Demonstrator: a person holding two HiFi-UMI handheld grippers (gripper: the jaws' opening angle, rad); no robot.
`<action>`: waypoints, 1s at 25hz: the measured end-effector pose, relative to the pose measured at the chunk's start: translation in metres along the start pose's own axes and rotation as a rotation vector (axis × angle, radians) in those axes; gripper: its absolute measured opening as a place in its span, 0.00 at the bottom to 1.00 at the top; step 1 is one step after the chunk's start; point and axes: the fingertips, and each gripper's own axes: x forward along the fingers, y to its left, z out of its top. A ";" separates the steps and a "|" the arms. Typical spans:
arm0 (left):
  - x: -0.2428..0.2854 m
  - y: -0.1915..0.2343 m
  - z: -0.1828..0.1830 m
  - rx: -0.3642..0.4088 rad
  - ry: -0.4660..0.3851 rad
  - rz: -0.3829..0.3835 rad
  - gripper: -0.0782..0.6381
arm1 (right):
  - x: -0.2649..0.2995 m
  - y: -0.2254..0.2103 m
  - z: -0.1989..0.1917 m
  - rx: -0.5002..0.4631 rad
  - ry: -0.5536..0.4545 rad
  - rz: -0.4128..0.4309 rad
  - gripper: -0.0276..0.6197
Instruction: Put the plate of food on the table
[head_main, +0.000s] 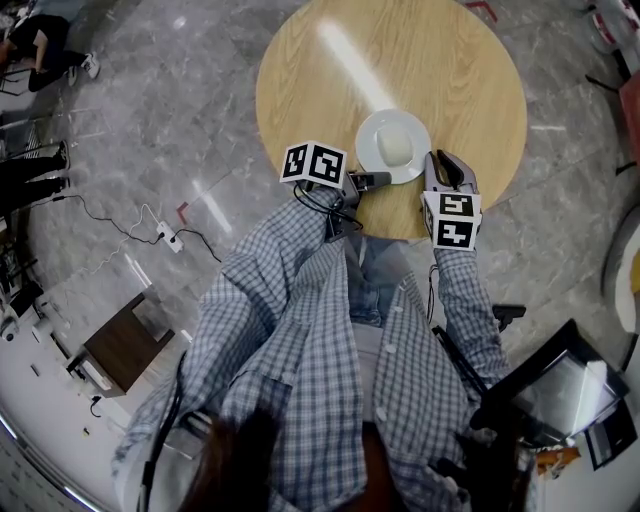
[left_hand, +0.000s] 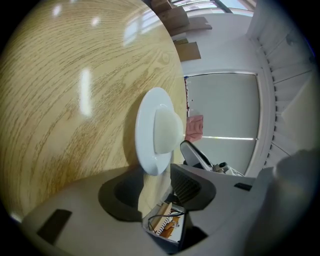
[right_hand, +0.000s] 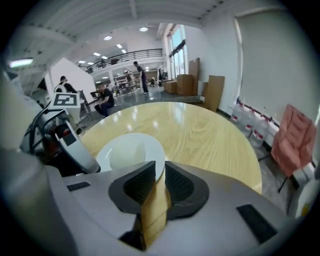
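A white plate (head_main: 393, 146) carrying a pale bun (head_main: 397, 146) rests on the round wooden table (head_main: 340, 60), near its front edge. My left gripper (head_main: 372, 180) is rolled on its side at the plate's near-left rim. In the left gripper view the plate's rim (left_hand: 151, 169) sits between the fingertips, one jaw on each face, shut on it. My right gripper (head_main: 440, 166) stands level at the plate's right side. Its jaws show a narrow gap with wood behind, and the edge of the plate (right_hand: 131, 150) lies just at the mouth of the gripper (right_hand: 159, 170).
Grey marble floor surrounds the table. A power strip with a cable (head_main: 168, 238) lies on the floor to the left, and a small wooden cabinet (head_main: 122, 345) stands at lower left. A pink chair (right_hand: 295, 135) stands beyond the table's right edge. People are far off in the hall.
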 end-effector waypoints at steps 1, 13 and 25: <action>0.000 0.001 0.001 -0.005 -0.002 -0.004 0.33 | -0.003 0.005 0.004 -0.073 -0.008 0.012 0.13; 0.000 -0.001 0.002 -0.025 -0.009 -0.025 0.33 | -0.025 0.095 -0.034 -0.854 0.038 0.199 0.14; 0.001 -0.001 0.003 -0.034 -0.017 -0.038 0.33 | -0.014 0.096 -0.054 -1.162 0.107 0.143 0.08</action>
